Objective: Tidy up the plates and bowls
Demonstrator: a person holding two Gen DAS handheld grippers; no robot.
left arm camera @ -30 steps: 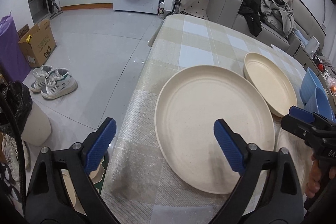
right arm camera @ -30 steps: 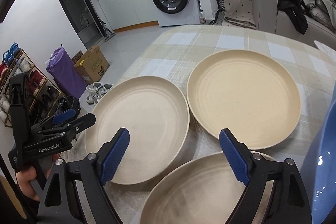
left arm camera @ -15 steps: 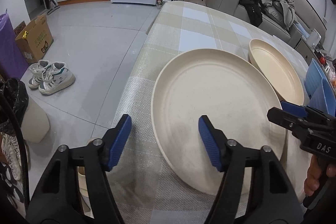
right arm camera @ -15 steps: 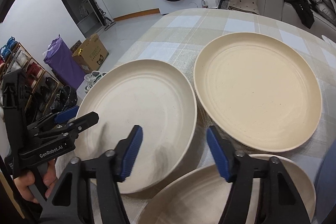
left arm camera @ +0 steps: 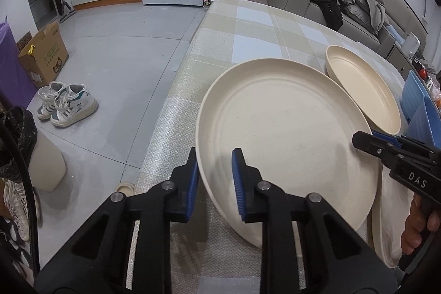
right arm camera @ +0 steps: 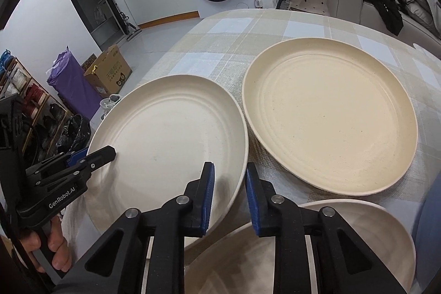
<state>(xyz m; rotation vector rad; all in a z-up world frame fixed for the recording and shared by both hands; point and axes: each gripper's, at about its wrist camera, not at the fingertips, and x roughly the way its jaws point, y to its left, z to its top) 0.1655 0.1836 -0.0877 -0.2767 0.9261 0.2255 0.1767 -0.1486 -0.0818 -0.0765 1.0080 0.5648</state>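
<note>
- Both grippers have closed since the earlier frames, from wide open to pinching opposite edges of the same pale plate (left arm camera: 286,139).
- Left gripper (left arm camera: 215,183): its blue fingers (left arm camera: 239,183) sit narrow, one pad under the plate's near-left rim and one on its inner face.
- Right gripper (right arm camera: 230,194): fingers narrow, clamped on the plate's near-right rim.
- That plate lies at the front-left of the checked desk (left arm camera: 248,29), close to the desk edge, with floor beyond.
- A yellower plate (right arm camera: 330,117) sits just beside it on the right; a third plate (right arm camera: 317,244) lies under the right gripper, nearest the camera.
- Blue bowls (left arm camera: 419,106) stand at the far right.
- Risk, as I judge it: each grip holds only a thin rim, so an uneven lift could tilt the plate and let it slip free.
- Dragging it sideways could knock the neighbouring plates, or send it off the desk edge.
</note>
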